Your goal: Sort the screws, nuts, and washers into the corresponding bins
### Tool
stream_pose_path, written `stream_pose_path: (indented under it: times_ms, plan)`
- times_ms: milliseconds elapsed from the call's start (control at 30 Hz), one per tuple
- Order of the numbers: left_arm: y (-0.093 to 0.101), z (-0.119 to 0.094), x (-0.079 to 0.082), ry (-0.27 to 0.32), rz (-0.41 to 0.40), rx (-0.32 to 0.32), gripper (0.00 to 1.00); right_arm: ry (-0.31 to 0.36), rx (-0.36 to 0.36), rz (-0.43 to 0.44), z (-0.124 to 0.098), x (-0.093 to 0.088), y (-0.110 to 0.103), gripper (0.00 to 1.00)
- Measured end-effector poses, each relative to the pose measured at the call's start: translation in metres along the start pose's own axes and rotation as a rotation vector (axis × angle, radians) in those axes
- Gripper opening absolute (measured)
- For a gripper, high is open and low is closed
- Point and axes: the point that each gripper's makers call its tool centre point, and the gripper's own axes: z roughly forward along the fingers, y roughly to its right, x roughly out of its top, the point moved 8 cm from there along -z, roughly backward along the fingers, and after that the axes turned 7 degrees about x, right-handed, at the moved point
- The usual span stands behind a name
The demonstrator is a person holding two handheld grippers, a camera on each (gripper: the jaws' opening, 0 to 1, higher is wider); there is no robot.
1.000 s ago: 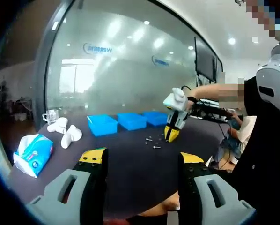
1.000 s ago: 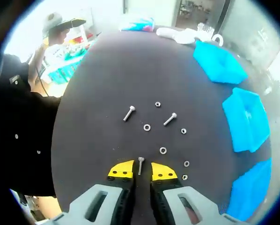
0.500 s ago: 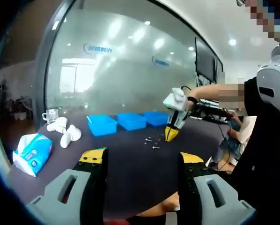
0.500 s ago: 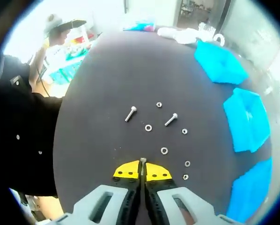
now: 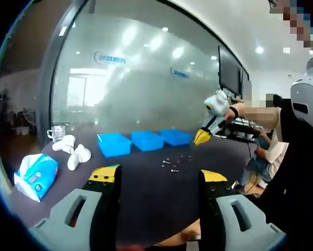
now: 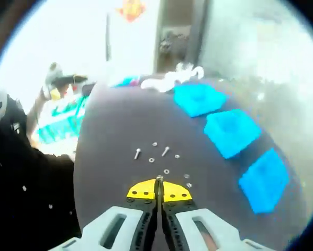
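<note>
My right hand-held gripper (image 6: 158, 189) pinches a screw (image 6: 159, 179) (jaws nearly touching). I'd keep squeezing until over a blue bin (image 6: 264, 181) at frame right. Left hand-held gripper (image 5: 155, 180) gapes wide.

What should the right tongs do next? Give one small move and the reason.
Probably carry the screw toward the blue bins and stop above one. The right tongs are shut on that screw, its head poking out between the yellow tips, and they are lifted off the dark table. Which bin takes screws cannot be told from these views. The left tongs hang open, holding nothing.
</note>
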Motion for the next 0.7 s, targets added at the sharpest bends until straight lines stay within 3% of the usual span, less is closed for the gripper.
stream_pose_path:
  times_ms: [167,400,600,700]
  plan:
    - [0.001,0.005,0.003,0.009,0.000,-0.010,0.55,0.195,-0.127,0.091,-0.036,-0.014,-0.012,0.00]
    - [0.004,0.011,0.009,0.021,0.008,-0.020,0.55,0.431,-0.370,0.191,-0.074,-0.039,-0.027,0.00]
    - [0.005,0.013,0.011,0.025,0.009,-0.019,0.55,0.575,-0.552,0.263,-0.101,-0.062,-0.036,0.00]
    - [0.004,0.014,0.013,0.032,0.009,-0.010,0.55,0.602,-0.625,0.272,-0.111,-0.072,-0.045,0.00]
